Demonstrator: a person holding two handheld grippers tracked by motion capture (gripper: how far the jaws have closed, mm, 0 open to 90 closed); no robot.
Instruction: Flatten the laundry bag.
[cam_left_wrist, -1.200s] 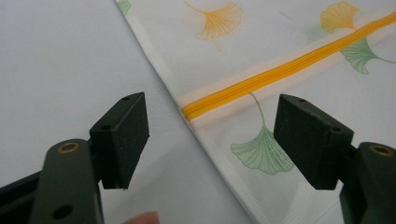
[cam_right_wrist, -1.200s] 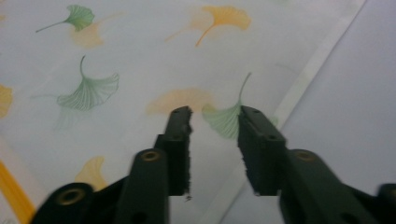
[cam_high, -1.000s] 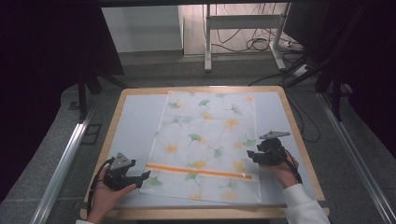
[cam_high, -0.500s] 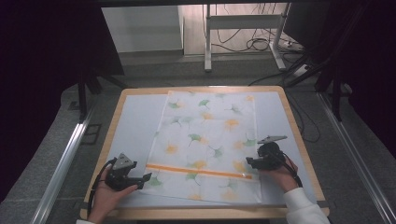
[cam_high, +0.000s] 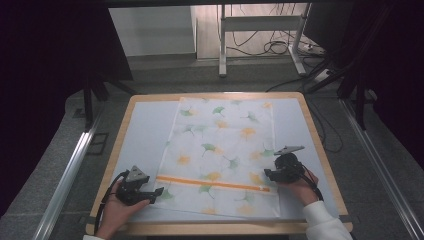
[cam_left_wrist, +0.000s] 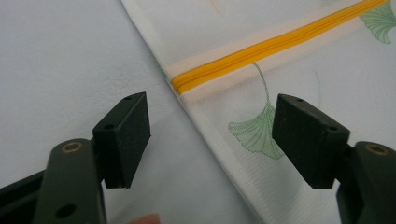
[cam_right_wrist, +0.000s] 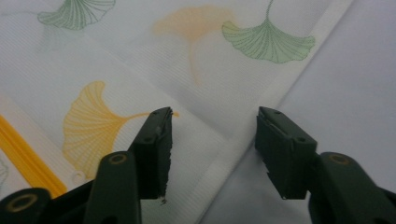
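High view: the leaf-printed cloth (cam_high: 220, 155) is seen lying flat on the tabletop (cam_high: 145, 130), unmoved since a second ago. The left gripper (cam_high: 156, 191) and right gripper (cam_high: 268, 174) are each positioned astride a side edge near the orange zipper (cam_high: 215, 183), fingers (cam_left_wrist: 123, 137) apart and having just been narrowing, nothing pinched yet. A grasp of both edges is judged imminent.

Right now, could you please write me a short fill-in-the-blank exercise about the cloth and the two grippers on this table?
1. The zipper across the cloth is coloured ____.
2. The cloth is printed with green and yellow ____.
3. The jaws of the left gripper stand ____, straddling the cloth's edge.
4. The right gripper sits at the cloth's ____ edge in the high view.

Missing words: orange; leaves; open; right
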